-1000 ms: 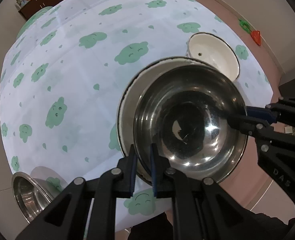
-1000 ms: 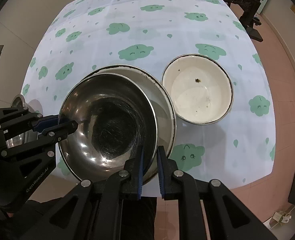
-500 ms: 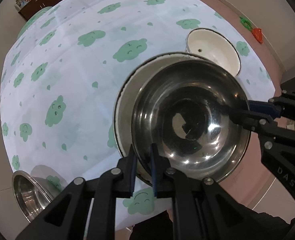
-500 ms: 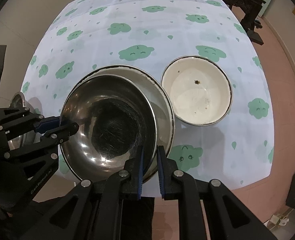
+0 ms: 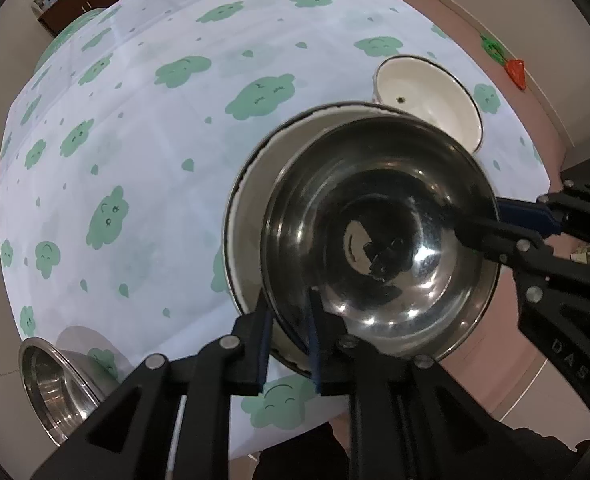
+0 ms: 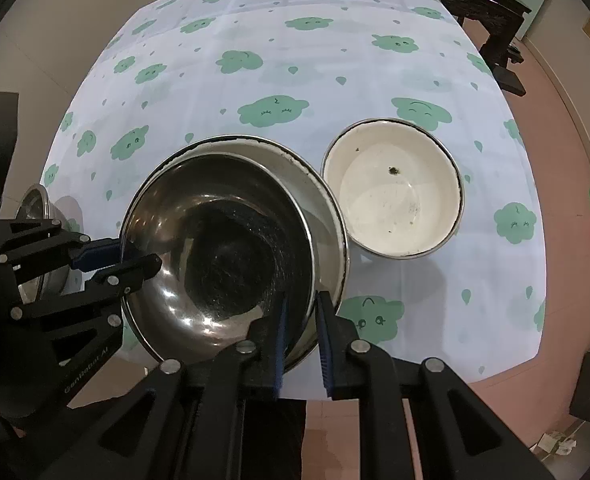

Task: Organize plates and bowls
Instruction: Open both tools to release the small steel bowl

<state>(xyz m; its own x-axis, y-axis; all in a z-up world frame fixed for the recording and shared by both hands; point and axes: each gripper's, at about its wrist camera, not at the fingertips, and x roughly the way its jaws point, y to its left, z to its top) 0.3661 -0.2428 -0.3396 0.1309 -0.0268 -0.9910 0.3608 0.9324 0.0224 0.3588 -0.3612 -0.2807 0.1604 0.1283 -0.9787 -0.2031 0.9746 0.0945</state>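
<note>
A large steel bowl (image 5: 379, 236) (image 6: 223, 256) sits tilted inside a wider enamel basin (image 5: 251, 208) (image 6: 319, 200) near the table's front edge. My left gripper (image 5: 289, 336) has its fingers on either side of the steel bowl's rim, slightly parted. It also shows in the right wrist view (image 6: 135, 256) at the bowl's left rim. My right gripper (image 6: 301, 328) likewise straddles the near rim, fingers slightly parted; it shows in the left wrist view (image 5: 479, 224). A cream enamel bowl (image 6: 391, 196) (image 5: 427, 92) stands to the right of the basin.
A small steel bowl (image 5: 51, 388) (image 6: 35, 216) stands at the table's left front corner. The table (image 6: 295, 40) has a white cloth with green clouds. Dark furniture (image 6: 487, 4) stands beyond the far right corner. The floor is close below the front edge.
The steel bowl has come down and forward into the enamel basin. Both grippers' fingers have parted a little around its rim.
</note>
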